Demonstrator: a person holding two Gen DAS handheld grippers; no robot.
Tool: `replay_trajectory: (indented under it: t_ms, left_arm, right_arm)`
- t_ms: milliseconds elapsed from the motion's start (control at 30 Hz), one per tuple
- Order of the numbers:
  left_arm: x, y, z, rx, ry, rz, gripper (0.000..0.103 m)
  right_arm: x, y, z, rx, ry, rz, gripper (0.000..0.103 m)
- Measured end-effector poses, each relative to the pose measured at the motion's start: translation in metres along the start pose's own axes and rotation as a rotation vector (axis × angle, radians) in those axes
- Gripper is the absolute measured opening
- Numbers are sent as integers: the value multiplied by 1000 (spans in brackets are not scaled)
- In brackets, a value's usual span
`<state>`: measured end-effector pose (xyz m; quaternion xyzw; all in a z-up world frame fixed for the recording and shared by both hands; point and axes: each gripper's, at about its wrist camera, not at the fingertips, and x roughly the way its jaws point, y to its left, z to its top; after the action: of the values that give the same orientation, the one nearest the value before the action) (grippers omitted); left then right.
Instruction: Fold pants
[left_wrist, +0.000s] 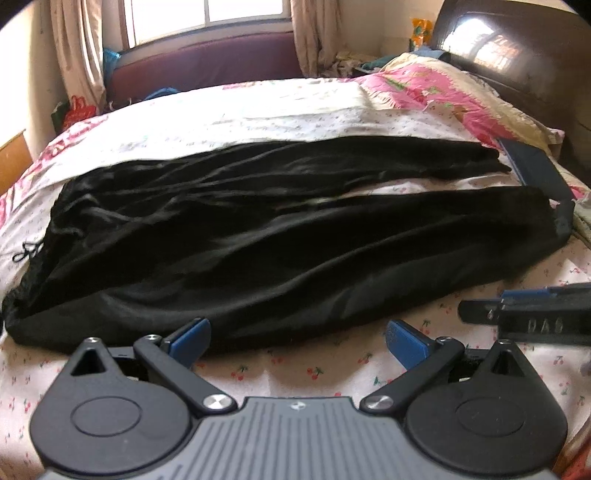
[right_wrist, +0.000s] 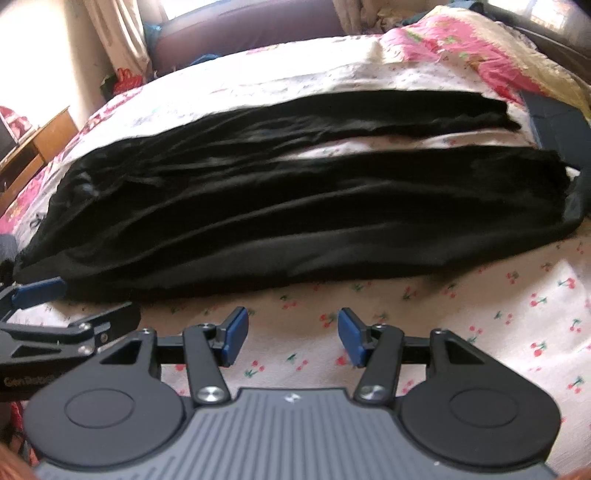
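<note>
Black pants (left_wrist: 280, 240) lie spread flat across a bed (left_wrist: 295, 369) with a cherry-print sheet, legs parted toward the pink quilt (left_wrist: 424, 88). Left tongs (left_wrist: 295, 341) and right tongs (right_wrist: 293, 336) hover at the near edge, both gaping and empty.

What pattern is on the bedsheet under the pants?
Small red cherries on white bedsheet, clearest in the right wrist view.
</note>
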<state>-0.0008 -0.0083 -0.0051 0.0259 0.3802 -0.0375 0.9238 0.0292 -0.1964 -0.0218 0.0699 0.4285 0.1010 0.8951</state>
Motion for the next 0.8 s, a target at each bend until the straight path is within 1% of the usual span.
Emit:
replay_trajectory:
  t_ms: [100, 233, 400, 567, 800]
  left_arm:
    - [3, -4, 4, 17, -10, -5, 103]
    - [12, -8, 10, 29, -3, -9, 103]
    - [19, -14, 14, 52, 0, -10, 103]
    - [24, -11, 14, 33, 14, -18, 103]
    - [28, -12, 14, 20, 20, -31, 103]
  right_arm:
    - [0, -14, 8, 27, -12, -20, 56]
    - [8, -27, 13, 61, 2, -28, 56]
    - [15, -22, 12, 45, 22, -4, 56]
    - [20, -16, 12, 21, 30, 12, 56]
    - [25, -13, 13, -2, 57, 9, 56]
